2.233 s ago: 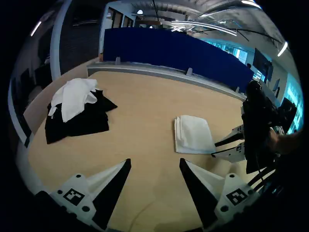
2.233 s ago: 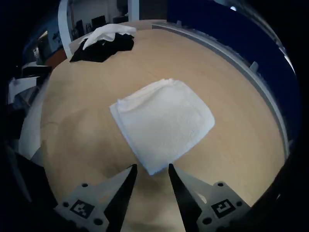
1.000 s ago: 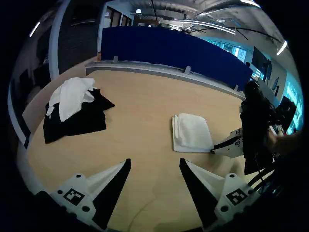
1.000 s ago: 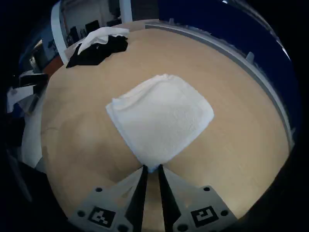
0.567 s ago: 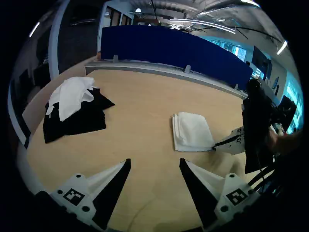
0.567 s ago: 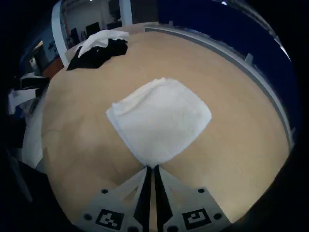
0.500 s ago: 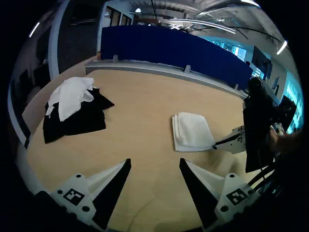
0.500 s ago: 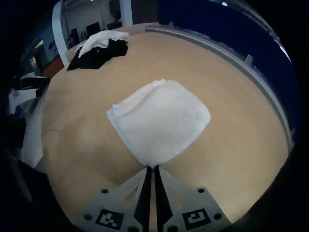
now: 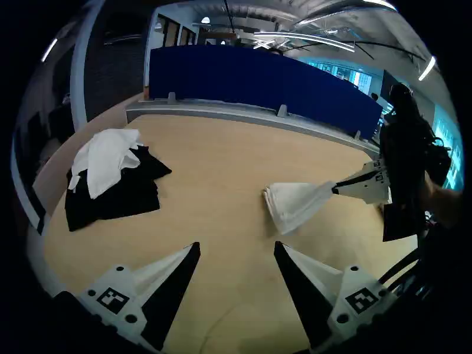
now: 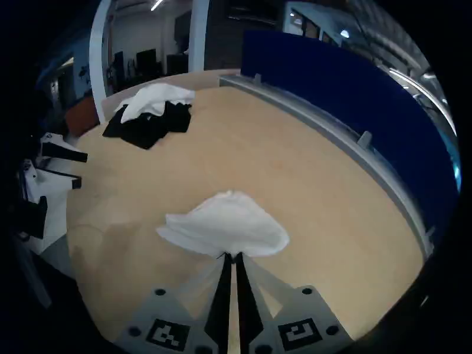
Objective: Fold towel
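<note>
Pale wood forms the broad table [image 9: 218, 159] [image 10: 330, 194], which carries everything. Along its far edge stands a dark blue partition [image 9: 253, 76] [image 10: 354, 88]. Near the table's left end in the left gripper view lies a heap of black cloth [image 9: 118, 189] [image 10: 150, 127] with a crumpled white cloth [image 9: 106, 156] [image 10: 150, 97] draped on top of it. The folded white towel [image 9: 292, 200] [image 10: 227, 227] sits well apart from that heap, around the middle of the table. One of its corners is held up off the wood while its opposite edge rests on the surface, so it sags between. The right gripper [image 9: 337, 189] [image 10: 230, 256] has its fingers pinched together on that raised corner. The left gripper [image 9: 236, 246] hangs over bare table near the towel, fingers spread wide and holding nothing.
</note>
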Demonstrator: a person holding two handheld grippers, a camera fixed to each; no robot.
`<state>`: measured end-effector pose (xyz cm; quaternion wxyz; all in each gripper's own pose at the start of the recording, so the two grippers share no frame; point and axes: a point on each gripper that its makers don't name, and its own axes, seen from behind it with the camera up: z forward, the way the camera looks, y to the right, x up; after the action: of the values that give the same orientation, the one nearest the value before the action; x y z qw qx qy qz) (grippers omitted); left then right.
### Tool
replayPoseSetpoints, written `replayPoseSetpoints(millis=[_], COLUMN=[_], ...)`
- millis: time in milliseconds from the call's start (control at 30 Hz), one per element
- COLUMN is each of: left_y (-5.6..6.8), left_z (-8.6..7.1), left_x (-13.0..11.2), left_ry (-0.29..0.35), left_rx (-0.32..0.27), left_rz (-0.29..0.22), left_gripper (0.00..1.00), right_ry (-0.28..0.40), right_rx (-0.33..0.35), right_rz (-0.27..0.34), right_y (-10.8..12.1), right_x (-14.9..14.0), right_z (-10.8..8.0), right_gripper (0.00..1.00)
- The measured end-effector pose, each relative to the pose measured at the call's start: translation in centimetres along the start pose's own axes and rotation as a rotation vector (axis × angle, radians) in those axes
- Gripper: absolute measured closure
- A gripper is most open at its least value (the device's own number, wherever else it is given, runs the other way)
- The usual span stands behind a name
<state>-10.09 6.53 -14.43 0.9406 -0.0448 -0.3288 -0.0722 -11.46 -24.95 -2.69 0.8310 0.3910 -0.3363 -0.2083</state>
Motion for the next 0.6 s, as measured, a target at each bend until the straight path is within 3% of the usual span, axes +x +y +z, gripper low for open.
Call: replayPoseSetpoints(millis=[300, 600], left_y=[0.3, 1.1], left_z=[-0.3, -0.4], left_x=[1.7, 3.0], left_ry=[0.025, 0.041], left_rx=[-0.011, -0.037], left_rz=[0.030, 0.050], left_gripper=[0.07, 0.07], right_ry=[0.106, 0.136], right_rx=[-0.041, -0.086], right_rz=[-0.007, -0.011], right_y=[1.6, 3.3], right_x=[5.8, 7.3], right_z=[-3.2, -6.0], right_gripper=[0.95, 0.95])
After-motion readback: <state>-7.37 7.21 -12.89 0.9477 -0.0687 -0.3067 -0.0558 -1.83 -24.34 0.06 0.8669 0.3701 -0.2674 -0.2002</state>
